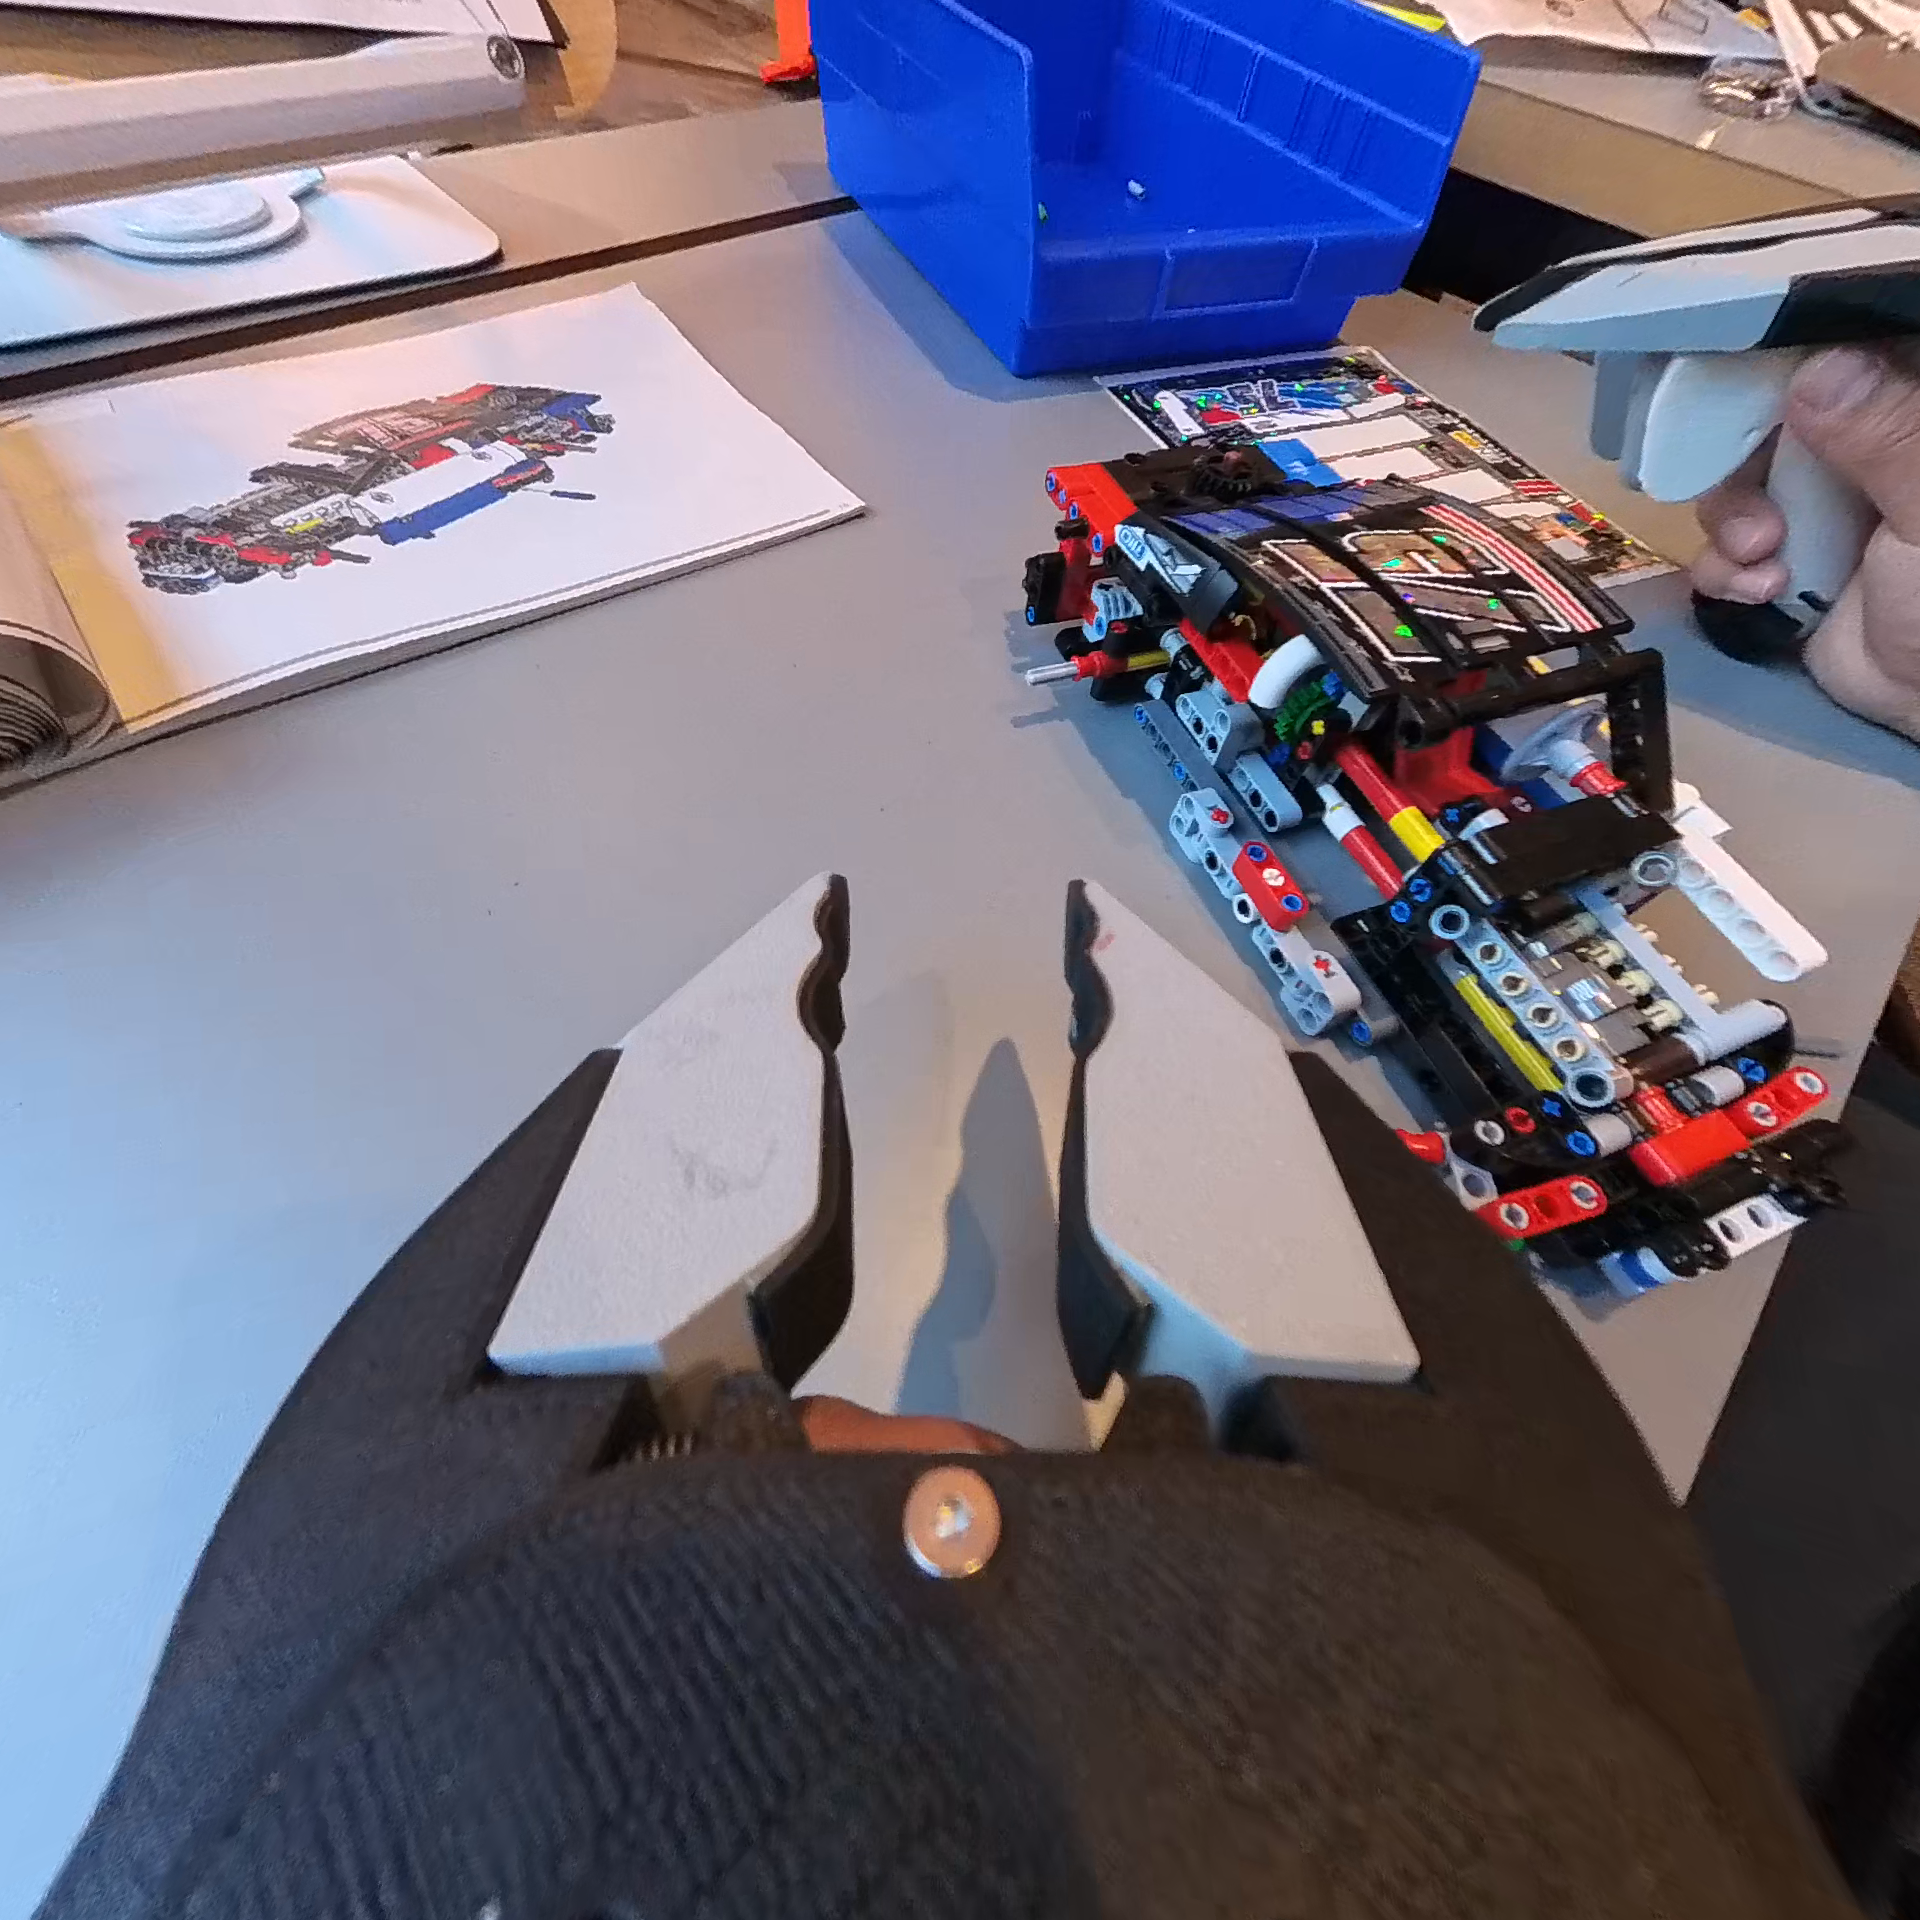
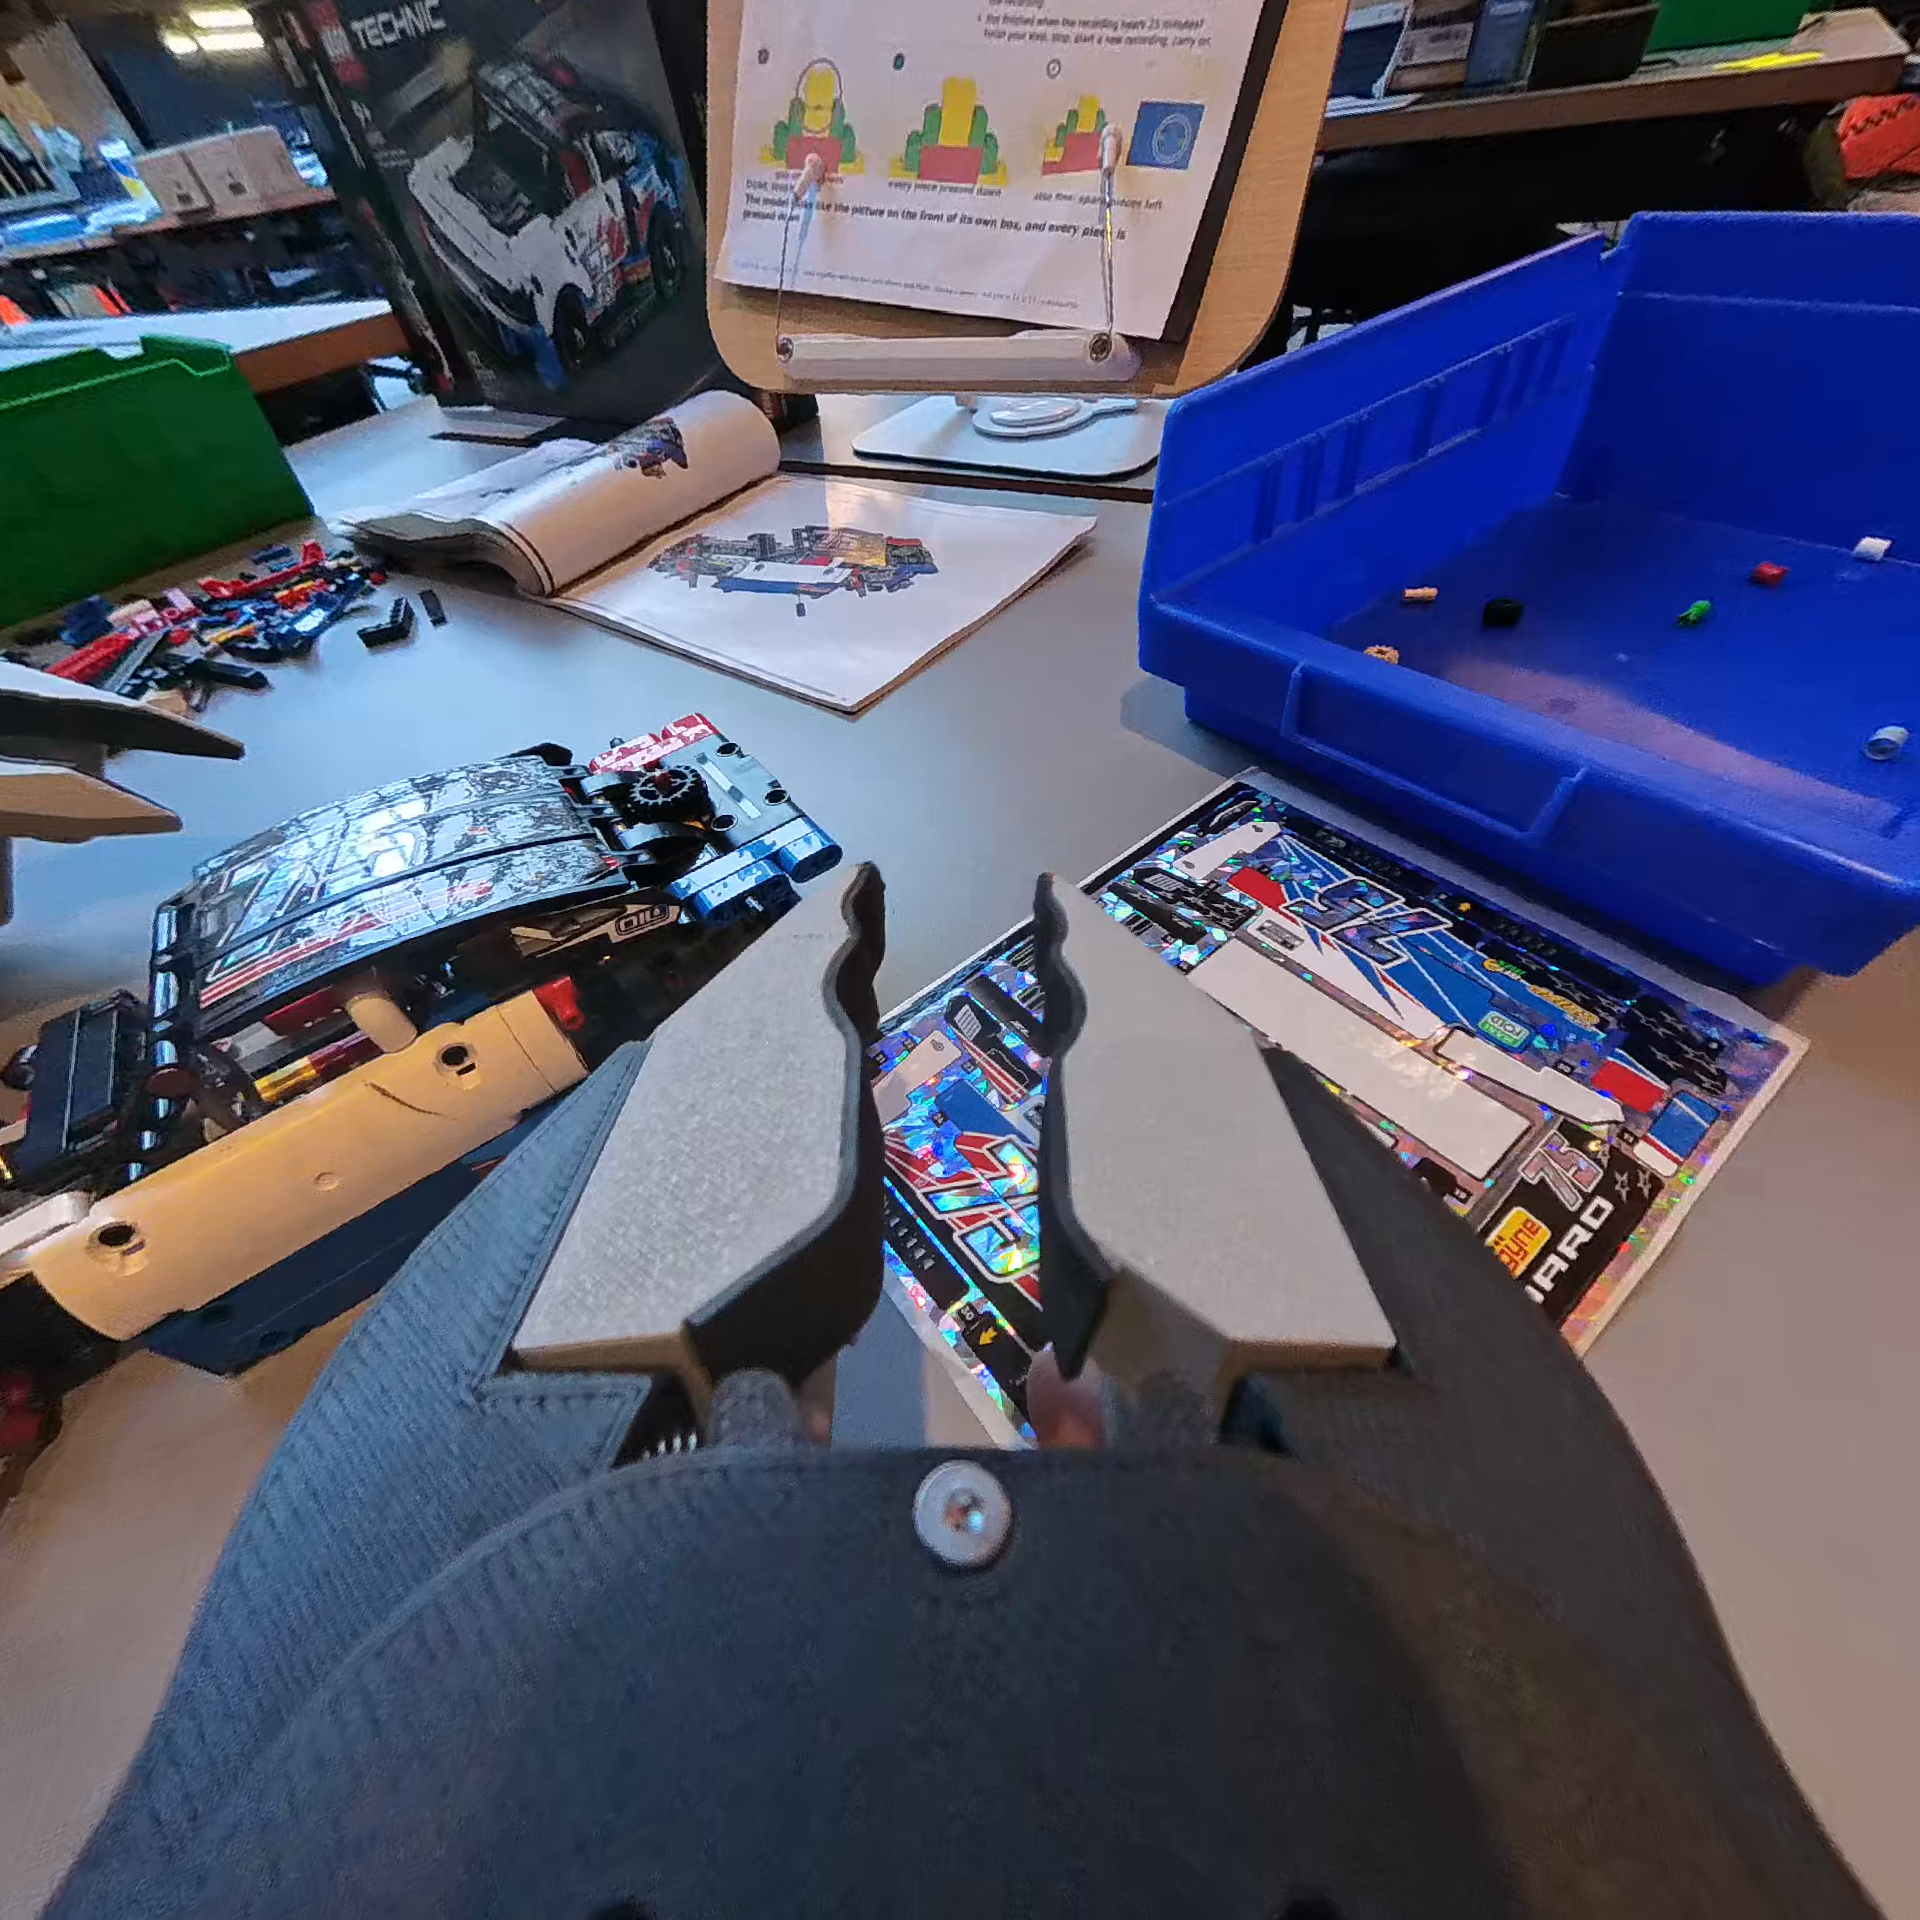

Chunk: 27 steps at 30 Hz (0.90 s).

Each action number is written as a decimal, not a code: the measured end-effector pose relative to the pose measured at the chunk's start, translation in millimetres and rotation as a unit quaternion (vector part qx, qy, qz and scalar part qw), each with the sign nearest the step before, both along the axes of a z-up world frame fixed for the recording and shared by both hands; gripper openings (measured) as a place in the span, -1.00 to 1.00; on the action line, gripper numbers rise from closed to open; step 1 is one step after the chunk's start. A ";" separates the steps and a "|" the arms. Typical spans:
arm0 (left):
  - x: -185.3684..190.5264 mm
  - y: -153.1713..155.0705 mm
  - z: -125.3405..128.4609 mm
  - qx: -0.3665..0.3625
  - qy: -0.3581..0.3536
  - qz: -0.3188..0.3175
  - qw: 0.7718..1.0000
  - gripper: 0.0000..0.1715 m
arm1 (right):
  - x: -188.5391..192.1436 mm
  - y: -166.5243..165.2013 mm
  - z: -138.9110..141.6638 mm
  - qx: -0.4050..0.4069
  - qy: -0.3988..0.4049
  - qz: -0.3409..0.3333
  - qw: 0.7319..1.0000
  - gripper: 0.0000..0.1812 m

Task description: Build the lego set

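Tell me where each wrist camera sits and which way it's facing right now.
Left wrist view: rides the left gripper, open above bare table; faces the car model, instruction booklet and blue bin; a hand holding the right gripper shows at right.
Right wrist view: rides the right gripper, open over the sticker sheet; the left gripper's tips show at the left edge.
Shared: model, booklet, bin, sticker sheet.

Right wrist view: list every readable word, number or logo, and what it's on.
Not quoting writing; what bears it:
Dark set box: white lettering, top edge.
Sheet on wooden stand: printed lines, partly blurred.
Holographic sticker sheet: numbers, logos.
Car model roof: sticker markings.
Instruction booklet: nothing legible.
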<state>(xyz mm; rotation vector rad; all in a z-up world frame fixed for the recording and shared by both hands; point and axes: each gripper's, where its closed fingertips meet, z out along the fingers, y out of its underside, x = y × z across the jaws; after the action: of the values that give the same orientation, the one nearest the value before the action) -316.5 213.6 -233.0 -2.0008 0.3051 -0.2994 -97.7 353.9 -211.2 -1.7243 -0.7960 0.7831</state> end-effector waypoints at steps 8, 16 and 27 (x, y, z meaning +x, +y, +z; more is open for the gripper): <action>-0.2 1.7 -4.6 -0.019 -0.008 -0.002 1.000 -0.55 | 2.6 2.0 1.3 -0.008 0.011 -0.001 1.000 -0.70; 0.1 1.8 -5.6 -0.026 -0.018 -0.006 0.999 -0.55 | 4.6 4.1 2.4 -0.009 0.016 -0.008 1.000 -0.71; -3.7 0.7 1.8 -0.011 -0.055 -0.005 0.998 -0.57 | 3.0 1.9 2.6 0.004 0.008 -0.005 1.000 -0.68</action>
<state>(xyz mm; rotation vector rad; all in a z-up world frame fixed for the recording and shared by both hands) -320.2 214.3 -231.2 -1.9958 0.2441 -0.4188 -94.7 355.7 -208.6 -1.7120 -0.7768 0.7855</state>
